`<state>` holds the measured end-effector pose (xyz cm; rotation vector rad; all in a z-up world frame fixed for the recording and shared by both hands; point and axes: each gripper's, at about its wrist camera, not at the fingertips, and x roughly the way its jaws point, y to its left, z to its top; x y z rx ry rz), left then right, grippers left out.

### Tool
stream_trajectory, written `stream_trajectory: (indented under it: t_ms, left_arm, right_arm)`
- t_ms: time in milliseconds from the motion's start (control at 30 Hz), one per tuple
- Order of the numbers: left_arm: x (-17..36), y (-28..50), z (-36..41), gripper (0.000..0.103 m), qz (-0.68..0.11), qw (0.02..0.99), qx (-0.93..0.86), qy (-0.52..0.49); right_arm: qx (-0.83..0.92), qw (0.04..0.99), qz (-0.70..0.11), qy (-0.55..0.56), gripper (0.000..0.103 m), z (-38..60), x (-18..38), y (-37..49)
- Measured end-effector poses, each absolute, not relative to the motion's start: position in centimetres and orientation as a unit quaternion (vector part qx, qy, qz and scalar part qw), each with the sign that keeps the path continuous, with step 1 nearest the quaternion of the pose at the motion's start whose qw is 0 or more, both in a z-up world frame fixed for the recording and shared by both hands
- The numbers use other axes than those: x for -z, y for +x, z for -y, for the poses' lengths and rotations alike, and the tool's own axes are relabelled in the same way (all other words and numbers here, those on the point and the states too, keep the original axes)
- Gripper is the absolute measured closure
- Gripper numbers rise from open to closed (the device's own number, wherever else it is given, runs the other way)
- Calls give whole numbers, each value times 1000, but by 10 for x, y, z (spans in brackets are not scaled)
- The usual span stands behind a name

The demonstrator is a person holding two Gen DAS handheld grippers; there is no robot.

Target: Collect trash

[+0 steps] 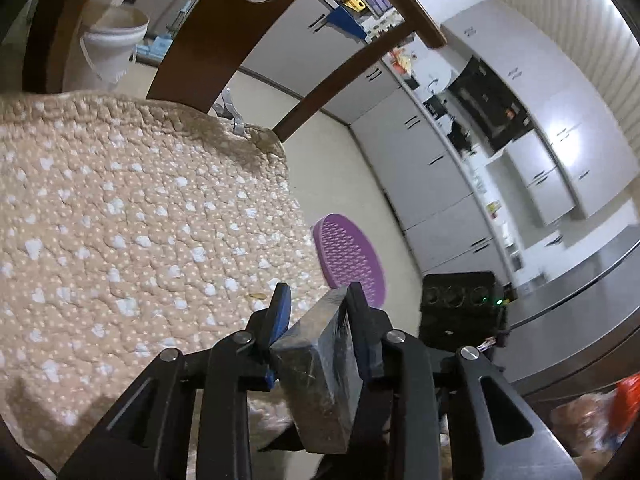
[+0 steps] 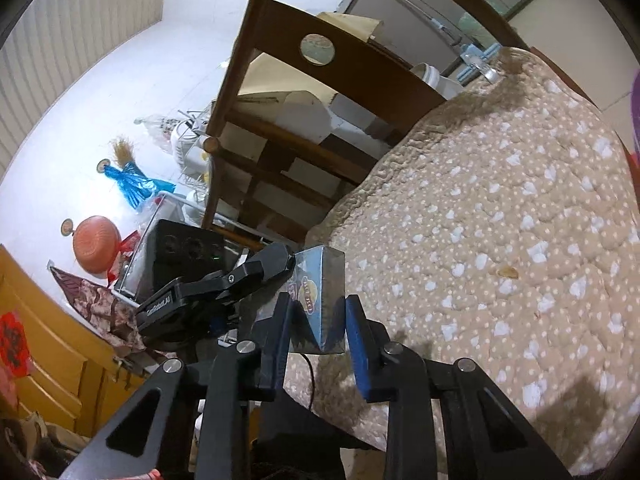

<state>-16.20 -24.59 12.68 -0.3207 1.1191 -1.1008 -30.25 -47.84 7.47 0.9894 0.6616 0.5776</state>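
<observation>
A small dark box [image 1: 320, 360] wrapped in clear film sits between both grippers, above the edge of a beige quilted chair cushion [image 1: 120, 220]. In the left wrist view it lies skewed in my left gripper [image 1: 318, 289], against the right finger, with a gap at the blue left pad [image 1: 282, 312], so that gripper is open. In the right wrist view my right gripper [image 2: 319, 298] is shut on the lower part of the box [image 2: 324, 280]. The left gripper [image 2: 282, 260] reaches in at the box's upper left corner. A small tan crumb [image 2: 507, 270] lies on the cushion [image 2: 480, 200].
The wooden chair back [image 1: 208, 40] rises behind the cushion. A purple round disc [image 1: 348, 256] and a black box with sockets [image 1: 460, 304] lie below the seat edge. A white bucket [image 1: 112, 40] stands beyond the chair. Kitchen cabinets [image 1: 432, 168] line the far wall.
</observation>
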Motion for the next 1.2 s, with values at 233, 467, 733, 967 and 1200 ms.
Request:
stream_trajectory:
  t_ms: [233,467,733,967,1200]
  left_arm:
    - [-125,-178,272,84,-503,700,499,-88]
    - [-121,-175,287,87,-502,704,496,-75]
    - [-90,-159,236,81,-521,732,430,-87]
    - [-80,-169,200,40,-493,789,366,-31]
    - [-54,-136,184,32,-485,833,267,14]
  right_arm:
    - [-229,804,-325,442,100,484,-81,-316]
    - [-147,834,-350,399,92,502,-77,-328]
    - [-140,820,-430,352,45,466,-52,-345]
    - [-99,834,-448,307,44,458,-52,-369]
    - [18,871,-464,158,32,444,-51,-296]
